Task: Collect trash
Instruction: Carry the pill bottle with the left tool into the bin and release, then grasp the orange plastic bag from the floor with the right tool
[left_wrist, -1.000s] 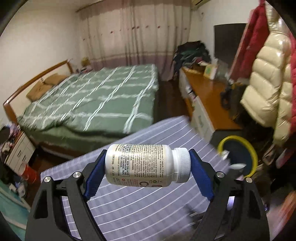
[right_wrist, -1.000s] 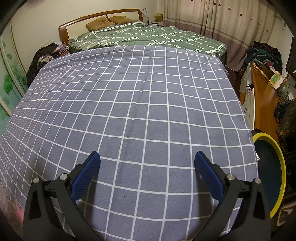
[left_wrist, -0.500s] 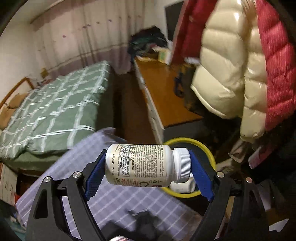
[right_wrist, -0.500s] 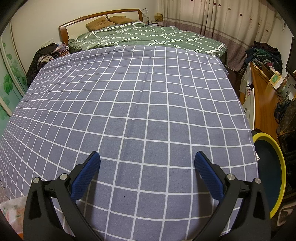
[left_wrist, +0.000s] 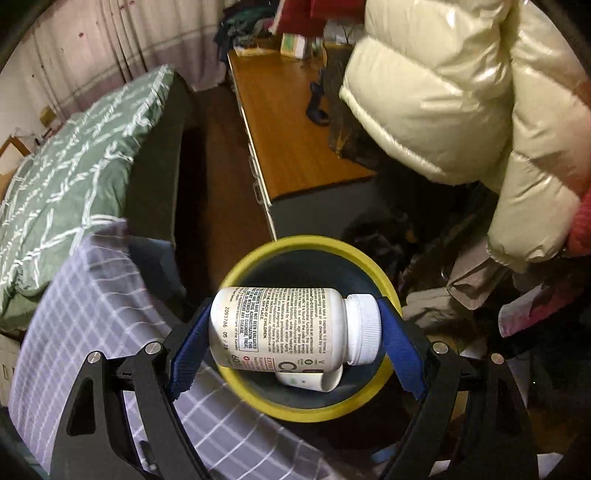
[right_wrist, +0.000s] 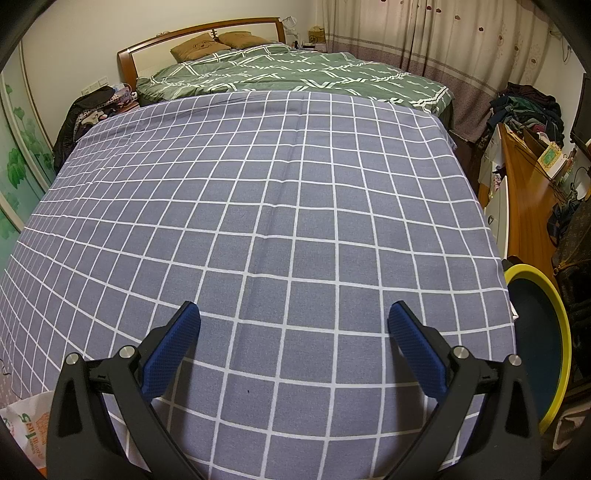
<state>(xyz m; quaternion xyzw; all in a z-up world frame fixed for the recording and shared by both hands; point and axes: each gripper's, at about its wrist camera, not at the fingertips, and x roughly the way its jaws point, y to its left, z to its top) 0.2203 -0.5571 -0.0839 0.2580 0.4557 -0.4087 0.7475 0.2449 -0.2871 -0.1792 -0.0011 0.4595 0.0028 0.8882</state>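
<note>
the left claw pinches the white pill bottle end to end, and within a second has swung from over the bed to above the yellow-rimmed bin at lower centre, so dropping it looks next. the right claw stays spread above the checked sheet.

So your left gripper has the bottle lying sideways between its fingers, cap to the right, right over the bin. Another small container sits inside the bin under it. The bin stands on the floor just right of the checked sheet, with the counter behind it. Your right gripper hangs over the sheet's near end, bed beyond.
</note>
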